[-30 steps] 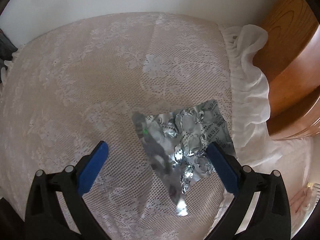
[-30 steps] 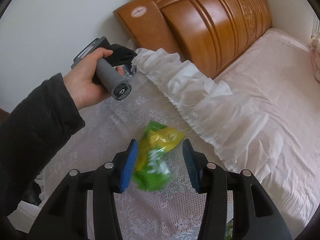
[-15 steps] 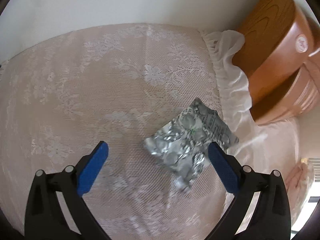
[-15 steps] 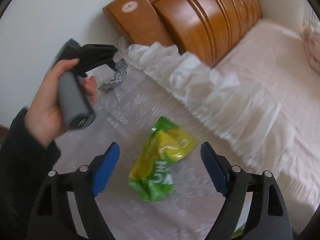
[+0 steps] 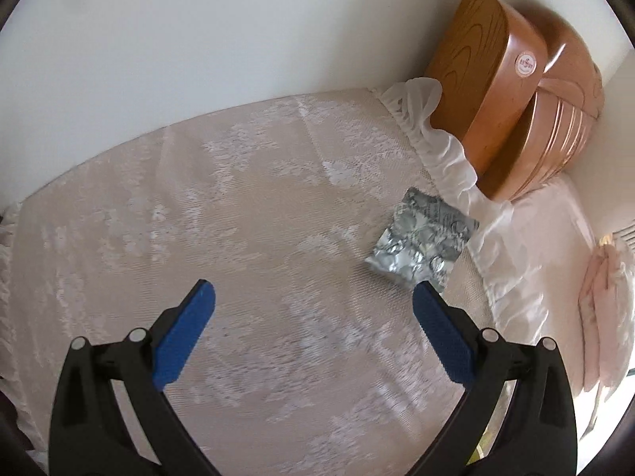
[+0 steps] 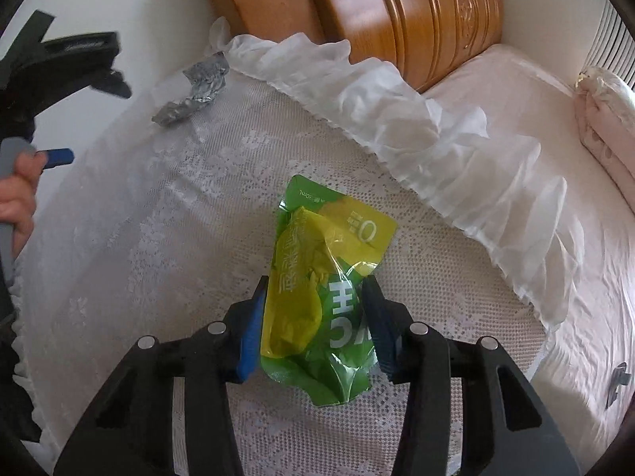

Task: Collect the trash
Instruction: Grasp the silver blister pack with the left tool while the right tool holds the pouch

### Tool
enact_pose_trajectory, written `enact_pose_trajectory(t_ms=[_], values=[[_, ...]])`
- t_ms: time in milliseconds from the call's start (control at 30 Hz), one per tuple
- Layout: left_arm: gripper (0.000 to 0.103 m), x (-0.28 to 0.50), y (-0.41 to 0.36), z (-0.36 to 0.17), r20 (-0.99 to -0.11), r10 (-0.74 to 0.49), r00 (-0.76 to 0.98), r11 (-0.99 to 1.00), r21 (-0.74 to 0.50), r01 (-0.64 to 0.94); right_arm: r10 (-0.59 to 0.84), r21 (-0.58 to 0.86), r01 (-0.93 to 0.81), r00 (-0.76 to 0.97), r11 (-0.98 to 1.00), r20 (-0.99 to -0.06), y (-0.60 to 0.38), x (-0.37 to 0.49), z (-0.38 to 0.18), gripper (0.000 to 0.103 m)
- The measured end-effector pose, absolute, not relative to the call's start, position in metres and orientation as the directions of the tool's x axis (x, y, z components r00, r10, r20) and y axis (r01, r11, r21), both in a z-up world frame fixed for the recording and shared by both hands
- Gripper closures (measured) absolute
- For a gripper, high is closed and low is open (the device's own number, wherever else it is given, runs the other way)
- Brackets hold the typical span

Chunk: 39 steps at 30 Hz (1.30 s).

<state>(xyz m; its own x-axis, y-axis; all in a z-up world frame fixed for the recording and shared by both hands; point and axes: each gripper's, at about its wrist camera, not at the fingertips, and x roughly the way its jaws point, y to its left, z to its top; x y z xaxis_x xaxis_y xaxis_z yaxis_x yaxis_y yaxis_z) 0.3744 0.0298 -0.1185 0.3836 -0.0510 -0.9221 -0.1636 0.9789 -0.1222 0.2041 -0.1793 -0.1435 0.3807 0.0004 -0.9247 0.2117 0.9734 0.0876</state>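
Two pieces of trash lie on a lace-covered worktop [image 6: 139, 238] beside the bed [image 6: 516, 127], whose wooden headboard [image 6: 416, 12] stands at the far side. A white frill [image 6: 416, 127] edges the lace on the right. The green pouch [image 6: 325, 289] lies near the middle, and the right gripper [image 6: 313, 325] has its blue fingers [image 6: 250, 337] closing on the pouch's two sides, both pads pressed against it. The foil pack [image 5: 422, 244], crumpled and silver, rests at the far right of the lace, just beside the frill. The left gripper [image 5: 313, 331] hangs above bare lace with its fingers spread wide and nothing between them, the foil pack just beyond its right fingertip.
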Motion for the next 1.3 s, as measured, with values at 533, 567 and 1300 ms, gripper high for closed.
enact_pose_trajectory(t_ms=[533, 567, 1300], values=[[0.007, 0.367, 0.023, -0.108, -0.832, -0.349, 0.431, 0.835, -0.068, 0.546, 0.14, 0.229, 0.171, 0.419, 0.958, -0.897, -0.155, 0.175, -0.089, 0.057], [0.007, 0.372, 0.019, -0.109, -0.84, -0.348, 0.417, 0.79, -0.024, 0.613, 0.133, 0.224, 0.171, 0.425, 0.959, -0.896, -0.151, 0.172, -0.084, 0.057], [0.01, 0.438, -0.078, -0.183, -0.935, -0.354, 0.024, 0.043, 0.01, 0.999, 0.086, 0.228, 0.336, 0.389, 0.914, -0.917, -0.136, 0.129, -0.07, 0.057]])
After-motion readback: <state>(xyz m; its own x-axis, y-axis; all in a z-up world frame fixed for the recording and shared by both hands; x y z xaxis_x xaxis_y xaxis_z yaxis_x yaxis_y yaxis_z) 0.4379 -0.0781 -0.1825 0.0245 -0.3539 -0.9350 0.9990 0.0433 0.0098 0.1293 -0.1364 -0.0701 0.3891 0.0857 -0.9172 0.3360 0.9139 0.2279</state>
